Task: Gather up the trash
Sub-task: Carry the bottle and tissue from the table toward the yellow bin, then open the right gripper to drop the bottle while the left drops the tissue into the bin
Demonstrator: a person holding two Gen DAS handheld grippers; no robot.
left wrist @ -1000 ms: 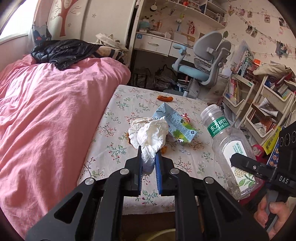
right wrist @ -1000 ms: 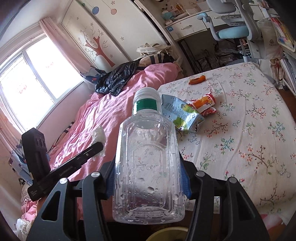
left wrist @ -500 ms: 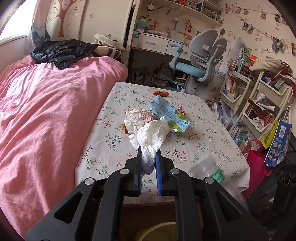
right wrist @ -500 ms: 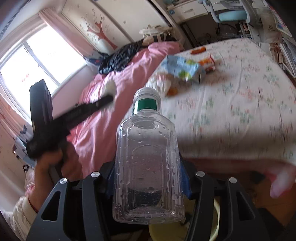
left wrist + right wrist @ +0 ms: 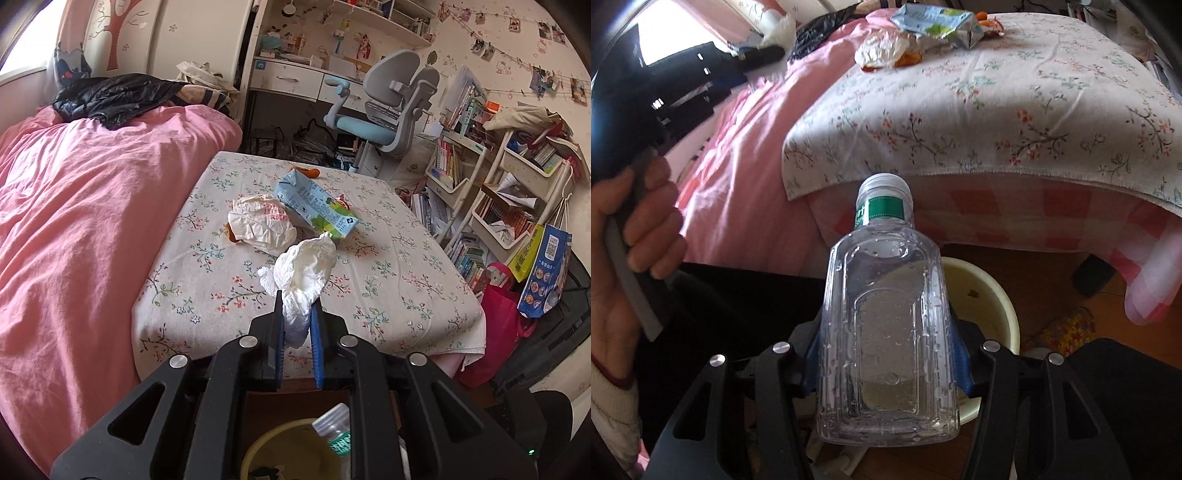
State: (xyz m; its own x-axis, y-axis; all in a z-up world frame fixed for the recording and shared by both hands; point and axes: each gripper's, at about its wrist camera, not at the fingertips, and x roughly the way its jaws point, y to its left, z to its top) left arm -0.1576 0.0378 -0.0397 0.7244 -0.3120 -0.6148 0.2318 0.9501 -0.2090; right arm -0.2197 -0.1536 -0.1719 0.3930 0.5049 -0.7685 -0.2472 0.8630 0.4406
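My left gripper (image 5: 297, 321) is shut on a crumpled white tissue (image 5: 303, 273), held just off the near edge of the floral-cloth table (image 5: 207, 280). My right gripper (image 5: 886, 350) is shut on a clear plastic bottle (image 5: 886, 332) with a green neck label, tilted down over a pale yellow bin (image 5: 986, 295) on the floor. The bottle's cap (image 5: 330, 424) also shows above the bin (image 5: 273, 446) in the left wrist view. A crumpled wrapper (image 5: 260, 223), a blue-green carton (image 5: 314, 206) and a small orange scrap (image 5: 308, 171) lie on the table.
A pink bed (image 5: 74, 221) runs along the table's left side. A desk chair (image 5: 384, 107) and crowded bookshelves (image 5: 509, 192) stand behind and to the right, with bags (image 5: 543, 266) on the floor. A hand (image 5: 635, 243) holds the left gripper beside the bottle.
The right gripper has dropped with the bottle from table height to below the table edge, over the bin. The left gripper has drawn back a little with the tissue.
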